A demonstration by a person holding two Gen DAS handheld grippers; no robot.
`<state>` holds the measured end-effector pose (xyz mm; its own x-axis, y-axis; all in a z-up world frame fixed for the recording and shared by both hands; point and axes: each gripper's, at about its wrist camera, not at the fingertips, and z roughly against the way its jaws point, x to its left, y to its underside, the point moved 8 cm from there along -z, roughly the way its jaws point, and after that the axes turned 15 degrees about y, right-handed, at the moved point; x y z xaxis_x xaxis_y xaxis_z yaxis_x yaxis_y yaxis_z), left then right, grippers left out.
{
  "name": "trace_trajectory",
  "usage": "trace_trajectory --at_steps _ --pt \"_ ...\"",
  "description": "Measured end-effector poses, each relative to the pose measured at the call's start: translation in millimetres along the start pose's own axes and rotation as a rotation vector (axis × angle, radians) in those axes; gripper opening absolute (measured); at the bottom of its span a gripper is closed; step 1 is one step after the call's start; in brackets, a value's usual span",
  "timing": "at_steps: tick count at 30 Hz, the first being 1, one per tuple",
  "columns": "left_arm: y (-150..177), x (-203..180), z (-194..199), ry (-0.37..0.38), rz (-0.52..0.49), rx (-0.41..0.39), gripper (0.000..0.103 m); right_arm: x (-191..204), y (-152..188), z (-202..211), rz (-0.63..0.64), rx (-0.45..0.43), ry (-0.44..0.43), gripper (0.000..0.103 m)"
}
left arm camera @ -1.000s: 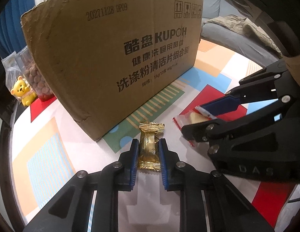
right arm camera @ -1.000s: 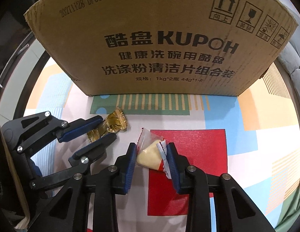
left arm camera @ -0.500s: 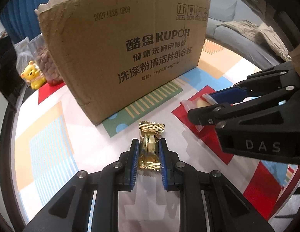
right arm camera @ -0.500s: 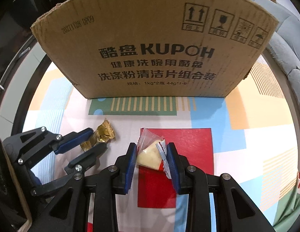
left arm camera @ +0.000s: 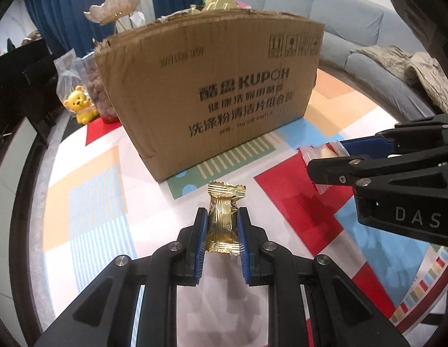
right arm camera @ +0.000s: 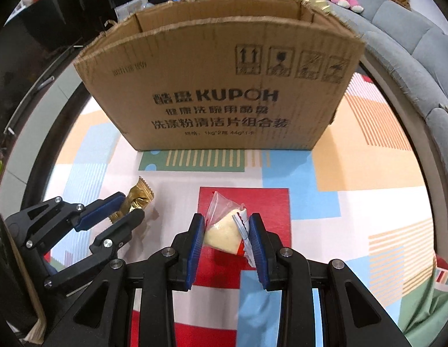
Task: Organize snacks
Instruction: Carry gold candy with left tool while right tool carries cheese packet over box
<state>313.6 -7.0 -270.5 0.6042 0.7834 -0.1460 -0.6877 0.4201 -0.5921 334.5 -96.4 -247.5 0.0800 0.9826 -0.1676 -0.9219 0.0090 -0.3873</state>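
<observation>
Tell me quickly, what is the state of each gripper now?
Left gripper: closed on the gold-wrapped snack.
Right gripper: closed on the clear-wrapped pale snack.

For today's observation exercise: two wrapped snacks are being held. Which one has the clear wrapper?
The pale snack in the right gripper; the left gripper holds an opaque gold-foil snack.
</observation>
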Motion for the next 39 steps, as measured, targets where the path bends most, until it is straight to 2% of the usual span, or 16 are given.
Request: trace_trajectory --at_steps 22,39 --pt "-48 -43 59 -0.138 0.065 -0.088 0.021 -42 -9 77 -0.062 -0.167 -0.039 0.033" --pt "-78 -52 107 -0.225 0.110 -0.154 0.021 -56 -31 130 -0.015 -0.315 -0.038 0.033"
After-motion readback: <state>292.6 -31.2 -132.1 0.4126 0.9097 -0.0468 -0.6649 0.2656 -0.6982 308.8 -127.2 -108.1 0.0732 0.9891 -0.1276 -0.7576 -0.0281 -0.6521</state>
